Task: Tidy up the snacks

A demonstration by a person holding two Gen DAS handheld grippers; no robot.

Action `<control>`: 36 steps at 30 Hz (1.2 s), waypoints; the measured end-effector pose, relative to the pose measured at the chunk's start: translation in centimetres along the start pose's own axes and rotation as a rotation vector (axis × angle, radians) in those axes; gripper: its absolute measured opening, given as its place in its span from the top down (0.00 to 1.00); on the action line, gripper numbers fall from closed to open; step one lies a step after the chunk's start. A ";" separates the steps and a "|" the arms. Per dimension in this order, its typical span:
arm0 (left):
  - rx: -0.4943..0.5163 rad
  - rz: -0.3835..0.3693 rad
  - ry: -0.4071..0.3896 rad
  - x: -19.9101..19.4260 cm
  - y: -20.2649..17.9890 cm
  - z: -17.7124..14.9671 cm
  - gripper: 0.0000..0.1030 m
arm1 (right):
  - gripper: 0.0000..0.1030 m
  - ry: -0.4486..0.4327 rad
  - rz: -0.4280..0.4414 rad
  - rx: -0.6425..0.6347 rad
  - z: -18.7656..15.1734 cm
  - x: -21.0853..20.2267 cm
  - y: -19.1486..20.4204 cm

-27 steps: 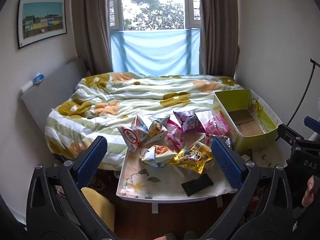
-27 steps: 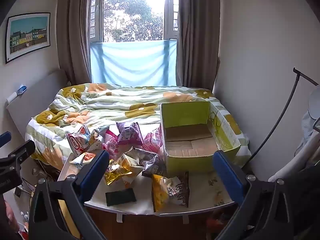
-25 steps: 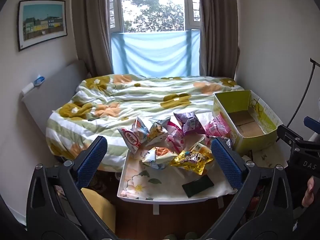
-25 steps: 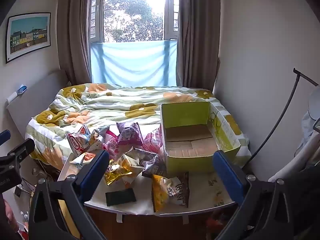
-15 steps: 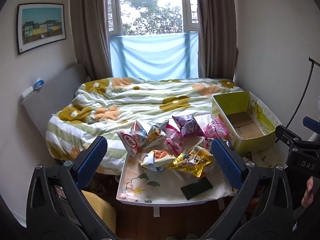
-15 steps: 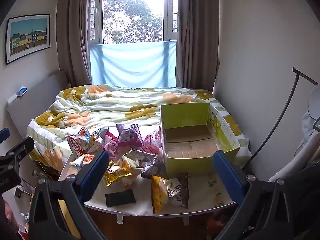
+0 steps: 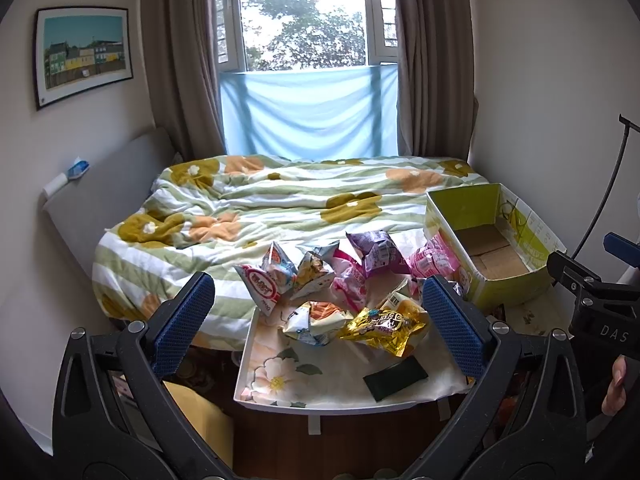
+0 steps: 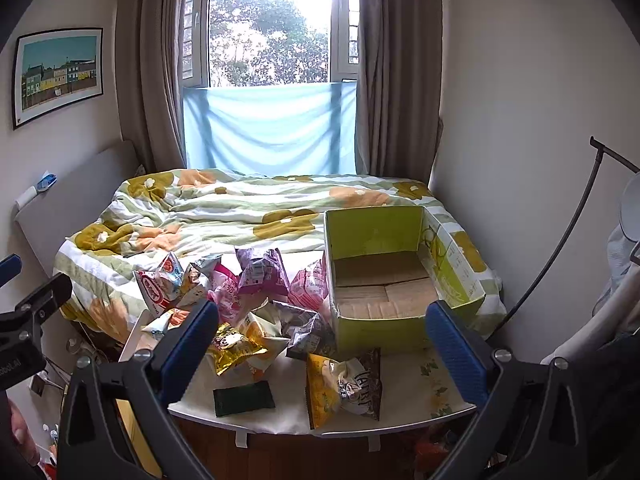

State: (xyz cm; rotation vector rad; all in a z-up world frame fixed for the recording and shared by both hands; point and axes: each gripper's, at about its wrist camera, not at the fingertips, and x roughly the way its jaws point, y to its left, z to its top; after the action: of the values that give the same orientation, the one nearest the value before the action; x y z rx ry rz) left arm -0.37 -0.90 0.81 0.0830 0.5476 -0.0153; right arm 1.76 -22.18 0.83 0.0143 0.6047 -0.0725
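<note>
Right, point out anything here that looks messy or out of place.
The snack packets lie in a jumbled heap on the table, none in the green box, which stands empty. Both grippers, left and right, are open, holding nothing.

Snack bags (image 8: 256, 304) heaped beside empty green box (image 8: 400, 276), right gripper (image 8: 324, 336) fingers (image 8: 452, 344) spread

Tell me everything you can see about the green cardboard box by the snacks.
The green cardboard box is open-topped and empty, showing a bare brown corrugated floor of folded flaps. Its walls are lime green with printed graphics on the right side. It sits upright at the table's far right, partly against the bed. Pink and grey snack bags press against its left wall.
</note>
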 end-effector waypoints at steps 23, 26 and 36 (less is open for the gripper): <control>0.002 0.002 0.006 0.4 0.4 -0.1 0.00 | 0.00 0.002 0.000 0.003 -0.2 0.2 0.8; 0.002 0.003 0.007 0.4 0.5 -0.1 0.00 | 0.00 0.003 0.000 0.002 -0.2 0.2 0.8; 0.002 0.002 0.007 0.4 0.5 -0.1 0.00 | 0.00 0.004 -0.001 0.003 -0.2 0.3 1.0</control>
State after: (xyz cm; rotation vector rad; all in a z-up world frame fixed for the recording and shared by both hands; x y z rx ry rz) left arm -0.02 -0.40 0.57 0.0855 0.5543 -0.0133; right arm 1.93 -21.16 0.51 0.0169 0.6085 -0.0742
